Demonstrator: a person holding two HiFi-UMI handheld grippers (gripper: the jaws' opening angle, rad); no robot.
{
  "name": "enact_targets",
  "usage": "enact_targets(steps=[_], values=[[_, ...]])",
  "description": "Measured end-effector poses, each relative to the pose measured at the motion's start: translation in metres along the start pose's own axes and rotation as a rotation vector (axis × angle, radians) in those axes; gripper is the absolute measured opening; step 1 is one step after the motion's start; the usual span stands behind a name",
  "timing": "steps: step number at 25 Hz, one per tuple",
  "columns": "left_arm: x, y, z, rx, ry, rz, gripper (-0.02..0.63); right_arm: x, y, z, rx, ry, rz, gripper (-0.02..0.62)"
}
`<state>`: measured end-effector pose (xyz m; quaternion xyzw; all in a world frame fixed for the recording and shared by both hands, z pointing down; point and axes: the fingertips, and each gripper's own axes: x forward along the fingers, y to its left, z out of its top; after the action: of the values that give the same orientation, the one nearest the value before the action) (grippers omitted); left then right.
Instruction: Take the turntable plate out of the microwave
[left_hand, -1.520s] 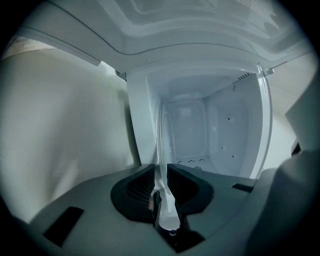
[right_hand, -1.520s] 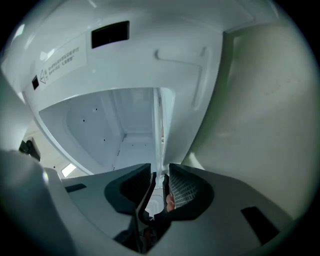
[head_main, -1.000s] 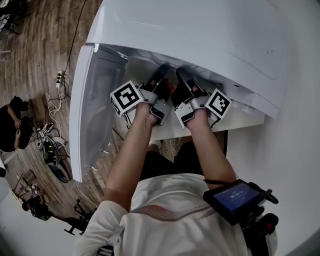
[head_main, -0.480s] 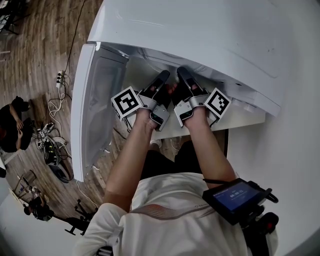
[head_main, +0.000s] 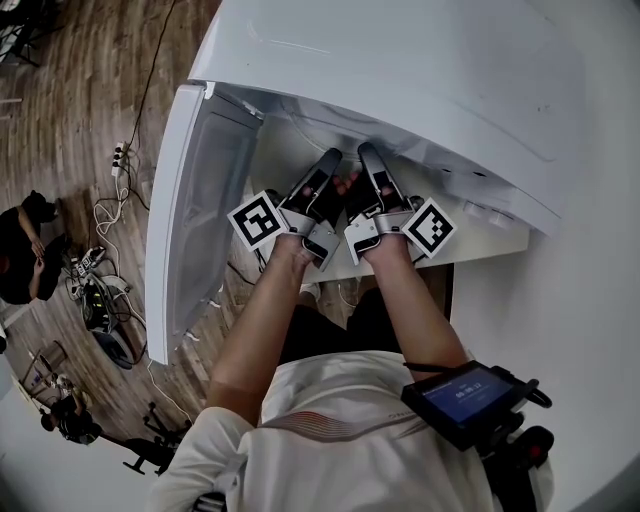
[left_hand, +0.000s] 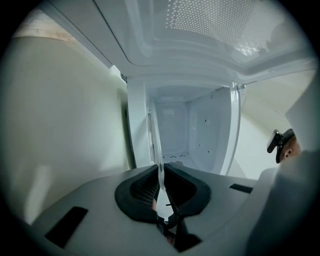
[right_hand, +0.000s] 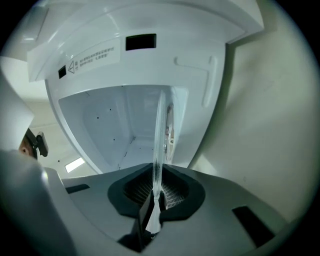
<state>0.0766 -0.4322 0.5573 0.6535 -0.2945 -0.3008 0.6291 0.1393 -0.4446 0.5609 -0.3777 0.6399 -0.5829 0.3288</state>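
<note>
Turntable plate (left_hand: 159, 150), clear glass, sits at the microwave's (head_main: 400, 70) open front, w/ its rim pinched from 2 sides. We have the left hand-held gripper (head_main: 326, 160) clenched on the rim, pads tight on the glass, & the right hand-held gripper (head_main: 366, 152) clenched on it the same way. In both gripper views we see the plate edge-on, a thin clear strip running from betw. the pads toward the microwave's white cavity. From the head view the 2 hand-held grippers lie side by side, close together, tips tucked just under the microwave's top front edge & marker cubes on our side. Door (head_main: 190, 230) stands swung wide open at the microwave's left. Microwave rests on a white surface (head_main: 490, 240). Wood floor (head_main: 80, 100) w/ cables lies below, left of the microwave.
</note>
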Motion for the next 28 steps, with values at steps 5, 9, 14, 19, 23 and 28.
enact_targets(steps=[5, 9, 14, 19, 23, 28], values=[[0.000, -0.009, 0.002, 0.028, -0.009, -0.047, 0.041, 0.002, 0.012, 0.001, -0.037, -0.003, 0.041, 0.038], [0.000, -0.015, 0.005, 0.040, -0.013, -0.064, 0.042, 0.004, 0.022, 0.002, -0.055, -0.003, 0.071, 0.038], [0.001, -0.018, 0.004, 0.050, -0.011, -0.073, 0.043, 0.004, 0.024, 0.003, -0.065, -0.006, 0.084, 0.038], [0.002, -0.015, 0.004, 0.050, -0.008, -0.076, 0.043, 0.004, 0.021, 0.004, -0.070, -0.010, 0.095, 0.039], [0.000, -0.013, 0.002, 0.042, -0.014, -0.067, 0.043, 0.002, 0.020, 0.002, -0.071, -0.007, 0.090, 0.039], [0.001, -0.008, 0.000, 0.046, -0.007, -0.054, 0.043, 0.001, 0.013, 0.003, -0.052, -0.012, 0.091, 0.040]])
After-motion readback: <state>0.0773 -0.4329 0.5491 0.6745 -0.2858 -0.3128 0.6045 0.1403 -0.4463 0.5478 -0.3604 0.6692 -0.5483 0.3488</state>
